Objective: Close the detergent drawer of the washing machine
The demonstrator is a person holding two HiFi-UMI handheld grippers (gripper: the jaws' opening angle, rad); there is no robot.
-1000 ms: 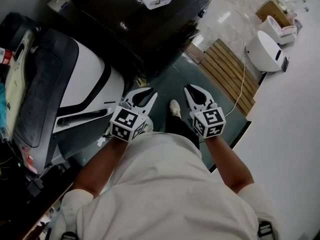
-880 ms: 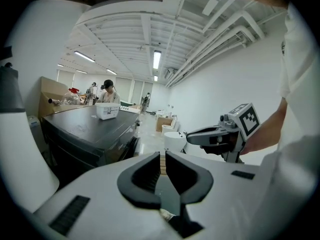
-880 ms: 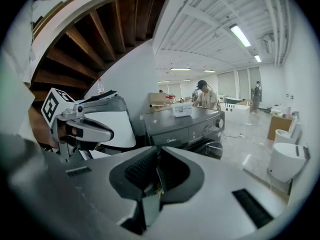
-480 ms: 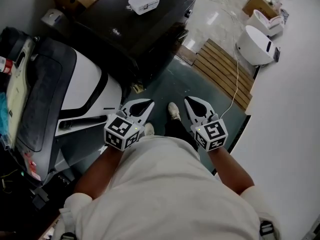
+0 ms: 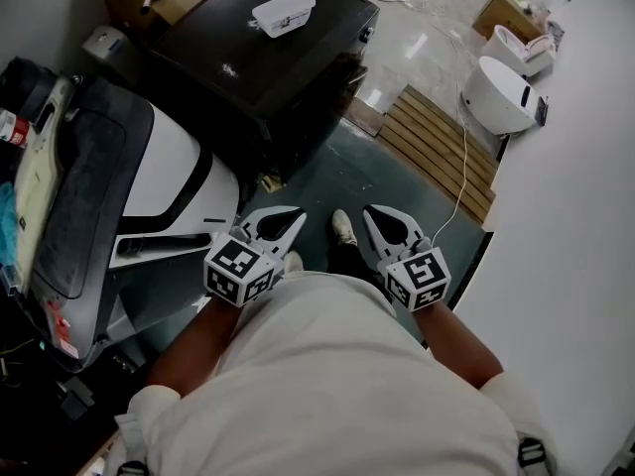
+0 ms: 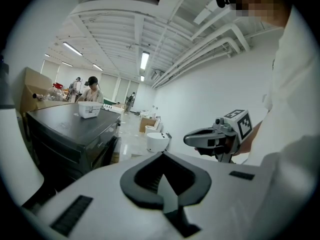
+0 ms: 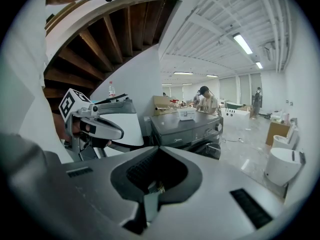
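Head view: left gripper (image 5: 298, 216) and right gripper (image 5: 369, 214) hang near the person's belly, well apart from the dark washing machine (image 5: 268, 67). No detergent drawer visibly sticks out, so it's either shut or hidden from here. The white tub (image 5: 284, 13) on top has its lid on, contents unseen. Left gripper view: jaws pinched together, empty. Right gripper view: same, and the machine's front looks flush. I reckon any push should go straight in, closed tips flat.

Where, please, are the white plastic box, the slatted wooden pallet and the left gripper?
white plastic box (image 5: 285, 12): head view, middle of its lid.
slatted wooden pallet (image 5: 437, 149): head view, a middle slat.
left gripper (image 5: 298, 216): head view, where its fingers meet.
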